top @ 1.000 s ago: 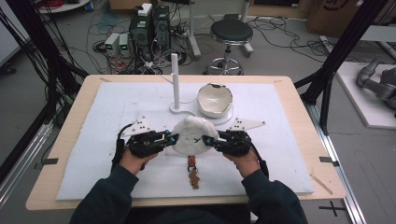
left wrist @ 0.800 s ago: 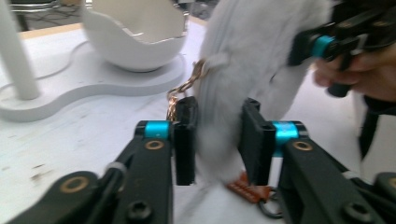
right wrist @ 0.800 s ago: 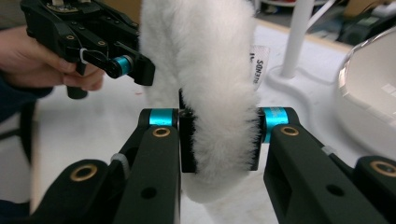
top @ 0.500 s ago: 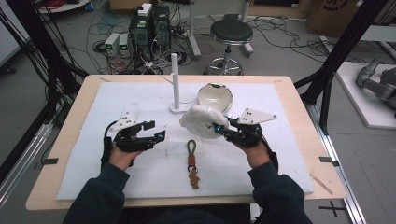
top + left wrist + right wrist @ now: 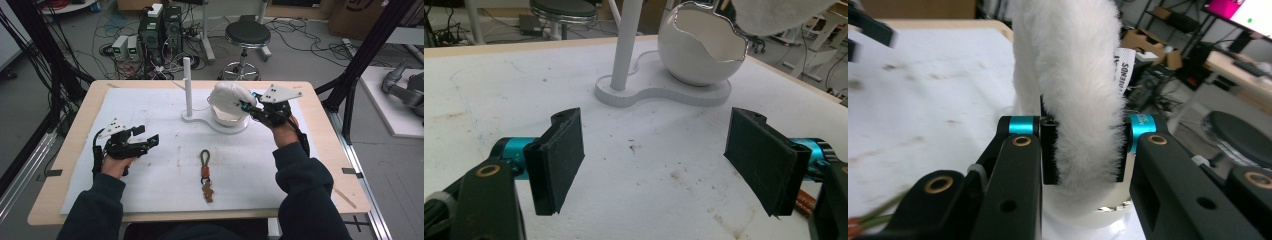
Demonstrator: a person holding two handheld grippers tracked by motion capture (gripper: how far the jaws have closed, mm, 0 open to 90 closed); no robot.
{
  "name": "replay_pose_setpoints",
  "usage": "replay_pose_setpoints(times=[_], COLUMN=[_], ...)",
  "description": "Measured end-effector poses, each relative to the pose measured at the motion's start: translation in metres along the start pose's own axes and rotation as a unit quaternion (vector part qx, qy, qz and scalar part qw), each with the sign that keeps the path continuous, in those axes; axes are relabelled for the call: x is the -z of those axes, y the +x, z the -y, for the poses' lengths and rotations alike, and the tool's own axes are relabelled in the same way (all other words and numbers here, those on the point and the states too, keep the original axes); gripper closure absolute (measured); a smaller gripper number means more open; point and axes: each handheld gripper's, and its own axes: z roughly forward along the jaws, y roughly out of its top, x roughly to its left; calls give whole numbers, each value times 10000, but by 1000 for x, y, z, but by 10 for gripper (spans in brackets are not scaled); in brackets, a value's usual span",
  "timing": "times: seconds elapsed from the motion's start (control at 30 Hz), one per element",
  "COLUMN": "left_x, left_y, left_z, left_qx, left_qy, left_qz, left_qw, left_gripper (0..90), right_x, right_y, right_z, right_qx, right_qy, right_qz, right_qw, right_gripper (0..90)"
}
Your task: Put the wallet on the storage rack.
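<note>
Two tongs are in play, and I read them differently. My right tongs (image 5: 248, 104) pinch a white fluffy plush (image 5: 229, 96), its long pile bulging between the flat black pads (image 5: 1050, 150), with a small printed fabric label hanging off its side. I hold it in the air just above the glossy white bowl (image 5: 231, 117), a smooth round shell with a jagged, broken-egg rim, which sits on a flat white base beside a slim upright white post (image 5: 188, 86). My left tongs (image 5: 150, 141) hover low over the bench (image 5: 65, 150), jaws spread wide after just opening, with nothing between the rough, dark, rectangular pads (image 5: 559, 155). A white, speckled, slightly grubby mat (image 5: 150, 105) covers the wooden top. One braided cord keychain (image 5: 205, 172) lies flat on it near me.
</note>
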Motion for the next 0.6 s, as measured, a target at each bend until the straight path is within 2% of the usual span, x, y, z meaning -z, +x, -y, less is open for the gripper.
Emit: replay_pose_setpoints(times=[0.13, 0.17, 0.33, 0.37, 0.4, 0.47, 0.57, 0.6], left_x=[0, 0, 0, 0, 0, 0, 0, 0], left_y=[1, 1, 1, 1, 2, 1, 1, 1], left_z=[0, 0, 1, 1, 1, 2, 2, 2], left_qx=[33, 41, 40, 59, 69, 89, 88, 86], left_qy=[-17, -19, 0, -9, -14, -14, 13, 11], left_qz=[2, -4, 4, -1, 3, 11, 12, 12], left_qw=[10000, 10000, 10000, 10000, 10000, 10000, 10000, 10000], left_gripper=[233, 233, 233, 233, 233, 233, 233, 233], right_x=[-10, -17, -27, -29, -35, -36, -51, -51], right_y=[-8, -11, -14, -14, -15, -15, -18, -18], right_z=[-1, 1, 5, 6, 9, 10, 17, 17], right_qx=[45, 97, 237, 302, 504, 551, 822, 822], right_qy=[112, 212, 387, 437, 513, 549, 686, 686], right_qz=[155, 239, 341, 362, 381, 379, 317, 317], right_qw=[9998, 9994, 9984, 9979, 9967, 9963, 9937, 9937], right_gripper=[755, 755, 755, 754, 754, 754, 754, 754])
